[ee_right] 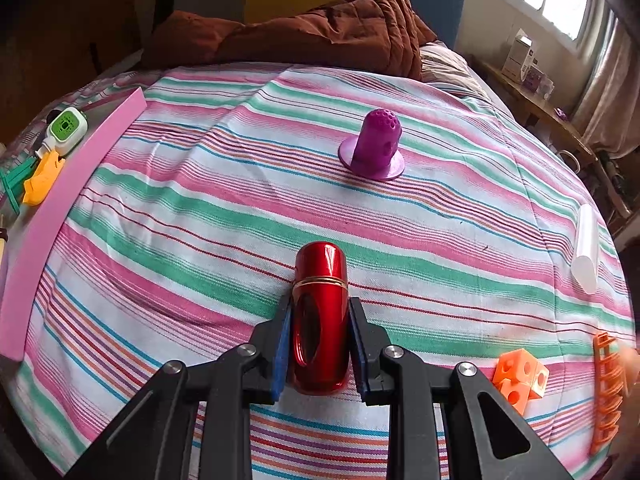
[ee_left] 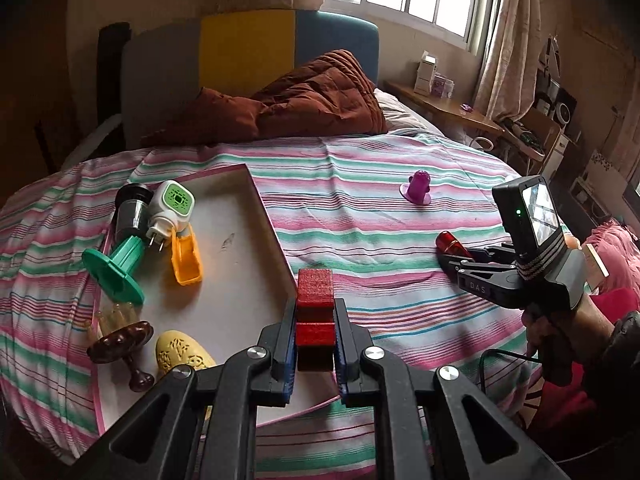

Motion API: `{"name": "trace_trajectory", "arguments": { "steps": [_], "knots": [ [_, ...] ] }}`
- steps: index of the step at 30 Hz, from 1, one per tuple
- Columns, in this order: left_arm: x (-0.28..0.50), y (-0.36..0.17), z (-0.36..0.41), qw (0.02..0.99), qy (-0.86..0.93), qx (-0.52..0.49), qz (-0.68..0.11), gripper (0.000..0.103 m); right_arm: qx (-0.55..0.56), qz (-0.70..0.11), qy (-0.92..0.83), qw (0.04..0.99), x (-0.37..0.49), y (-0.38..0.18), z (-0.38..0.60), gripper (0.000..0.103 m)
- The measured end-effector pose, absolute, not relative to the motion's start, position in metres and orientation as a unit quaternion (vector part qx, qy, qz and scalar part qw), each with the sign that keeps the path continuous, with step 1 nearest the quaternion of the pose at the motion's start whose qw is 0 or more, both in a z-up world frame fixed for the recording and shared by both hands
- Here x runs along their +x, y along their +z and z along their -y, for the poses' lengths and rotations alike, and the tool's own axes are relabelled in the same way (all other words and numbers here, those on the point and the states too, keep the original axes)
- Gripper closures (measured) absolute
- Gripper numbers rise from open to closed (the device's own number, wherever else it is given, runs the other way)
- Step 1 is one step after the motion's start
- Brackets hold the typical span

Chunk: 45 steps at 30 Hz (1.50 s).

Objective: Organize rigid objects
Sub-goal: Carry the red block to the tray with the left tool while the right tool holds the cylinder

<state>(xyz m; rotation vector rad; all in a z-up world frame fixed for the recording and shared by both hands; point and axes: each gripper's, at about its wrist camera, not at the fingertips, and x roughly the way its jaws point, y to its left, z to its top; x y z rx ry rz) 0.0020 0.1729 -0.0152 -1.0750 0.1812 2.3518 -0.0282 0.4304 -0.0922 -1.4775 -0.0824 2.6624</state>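
My left gripper (ee_left: 315,316) is shut on a red wooden block (ee_left: 315,294) and holds it over the right rim of the pink tray (ee_left: 256,196). The tray holds a green spool (ee_left: 114,270), an orange scoop (ee_left: 185,258), a white-and-green plug (ee_left: 170,210), a black cylinder (ee_left: 130,210), a brown wooden stand (ee_left: 122,340) and a yellow egg-shaped piece (ee_left: 180,354). My right gripper (ee_right: 319,316) is shut on a red metal cylinder (ee_right: 320,304) just above the striped bedsheet. That gripper also shows in the left wrist view (ee_left: 450,254). A purple perforated cone (ee_right: 374,146) stands beyond it.
An orange cube piece (ee_right: 520,376), an orange lattice piece (ee_right: 606,392) and a white tube (ee_right: 586,248) lie at the bed's right side. A brown duvet (ee_left: 304,96) is heaped at the headboard. A wooden side table (ee_left: 444,106) stands to the right of the bed.
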Motion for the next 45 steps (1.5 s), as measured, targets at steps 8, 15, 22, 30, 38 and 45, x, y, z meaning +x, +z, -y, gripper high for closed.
{"name": "trace_trajectory", "arguments": {
  "steps": [8,15,22,30,38,45],
  "knots": [
    [0.000,-0.017,-0.158,0.259,0.875,-0.405,-0.058,0.089,-0.479,0.037,0.876,0.050,-0.028,-0.093,-0.428,0.077],
    [-0.002,-0.019,-0.149,0.251,0.875,-0.411,-0.053,0.089,-0.477,0.038,0.877,0.049,-0.028,-0.094,-0.429,0.077],
    [-0.004,-0.021,-0.141,0.246,0.873,-0.419,-0.046,0.089,-0.476,0.039,0.877,0.050,-0.028,-0.094,-0.429,0.077],
    [-0.008,-0.020,-0.128,0.245,0.871,-0.424,-0.029,0.089,-0.476,0.040,0.877,0.051,-0.029,-0.093,-0.427,0.077],
    [-0.023,-0.019,-0.100,0.237,0.865,-0.443,0.016,0.089,-0.477,0.040,0.876,0.052,-0.029,-0.093,-0.427,0.077],
    [-0.057,-0.015,-0.086,0.239,0.851,-0.462,0.072,0.089,-0.480,0.038,0.875,0.054,-0.030,-0.093,-0.427,0.077]
  ]
}}
